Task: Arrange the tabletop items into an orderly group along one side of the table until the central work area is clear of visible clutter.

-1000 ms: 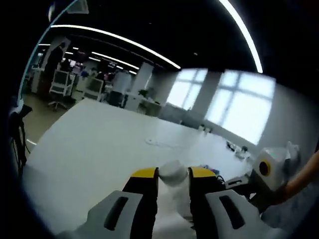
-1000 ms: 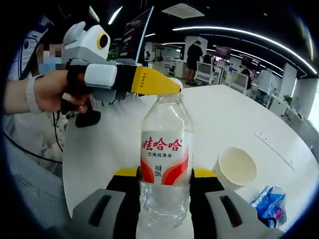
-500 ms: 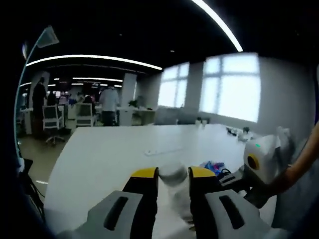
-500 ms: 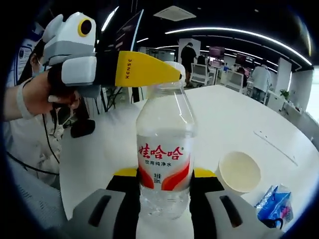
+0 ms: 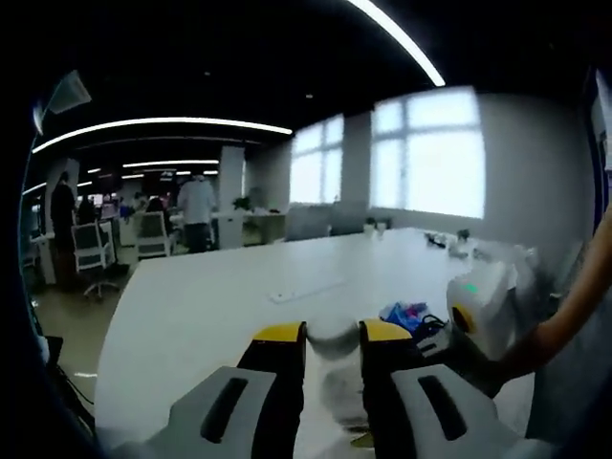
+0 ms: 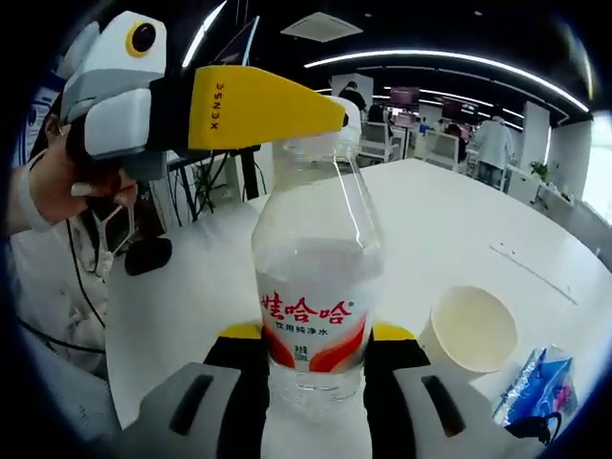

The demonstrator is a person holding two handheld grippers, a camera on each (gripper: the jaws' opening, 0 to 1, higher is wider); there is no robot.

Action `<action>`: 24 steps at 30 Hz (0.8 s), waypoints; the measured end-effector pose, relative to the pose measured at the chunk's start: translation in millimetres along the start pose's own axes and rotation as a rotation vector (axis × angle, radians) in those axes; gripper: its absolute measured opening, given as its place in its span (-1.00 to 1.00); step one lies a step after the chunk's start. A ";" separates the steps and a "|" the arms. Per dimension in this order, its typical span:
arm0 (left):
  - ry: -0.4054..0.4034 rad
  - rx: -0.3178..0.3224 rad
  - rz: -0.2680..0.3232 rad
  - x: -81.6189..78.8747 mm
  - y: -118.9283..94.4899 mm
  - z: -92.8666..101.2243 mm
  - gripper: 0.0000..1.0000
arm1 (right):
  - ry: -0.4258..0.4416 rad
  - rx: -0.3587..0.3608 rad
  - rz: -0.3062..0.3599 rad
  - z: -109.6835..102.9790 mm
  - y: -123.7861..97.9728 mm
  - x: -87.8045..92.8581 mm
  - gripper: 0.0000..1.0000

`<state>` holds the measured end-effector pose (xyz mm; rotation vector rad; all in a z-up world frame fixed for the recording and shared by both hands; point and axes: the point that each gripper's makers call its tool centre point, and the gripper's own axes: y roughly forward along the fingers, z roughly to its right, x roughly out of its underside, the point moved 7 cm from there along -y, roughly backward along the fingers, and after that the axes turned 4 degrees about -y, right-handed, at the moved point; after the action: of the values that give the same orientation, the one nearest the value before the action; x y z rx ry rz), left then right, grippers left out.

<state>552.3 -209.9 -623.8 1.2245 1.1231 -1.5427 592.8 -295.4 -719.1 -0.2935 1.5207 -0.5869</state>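
Note:
A clear water bottle point(image 6: 316, 258) with a red and white label stands upright between the jaws of my right gripper point(image 6: 316, 337), which is shut on its lower body. My left gripper point(image 6: 337, 113) comes in from the left at the bottle's top, its yellow jaws closed on the white cap point(image 6: 352, 107). In the left gripper view the same cap point(image 5: 332, 337) sits pinched between the yellow tips of the left gripper point(image 5: 332, 346), and the right gripper point(image 5: 478, 314) shows at the right, held by a hand.
On the white table point(image 6: 440, 210) stand an empty paper cup point(image 6: 473, 327) and a blue snack packet point(image 6: 535, 384) to the bottle's right. A thin white strip point(image 6: 531, 271) lies farther back. A black object with cables point(image 6: 148, 254) sits at the table's left edge.
Both cameras have swung. In the right gripper view the left gripper and bottle top loom larger and closer. Both grips are unchanged.

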 end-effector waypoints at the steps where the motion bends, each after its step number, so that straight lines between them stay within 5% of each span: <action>1: 0.005 0.007 -0.001 -0.4 0.3 1.5 -0.64 | 0.002 0.003 0.000 0.1 1.6 0.6 -0.32; 24: 0.085 0.083 -0.010 1.9 -2.4 24.4 -0.65 | 0.024 0.065 0.010 -2.7 5.0 5.0 -0.31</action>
<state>544.2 -233.1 -622.5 1.3528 1.1310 -1.5706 590.8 -293.5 -726.2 -0.2300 1.5220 -0.6324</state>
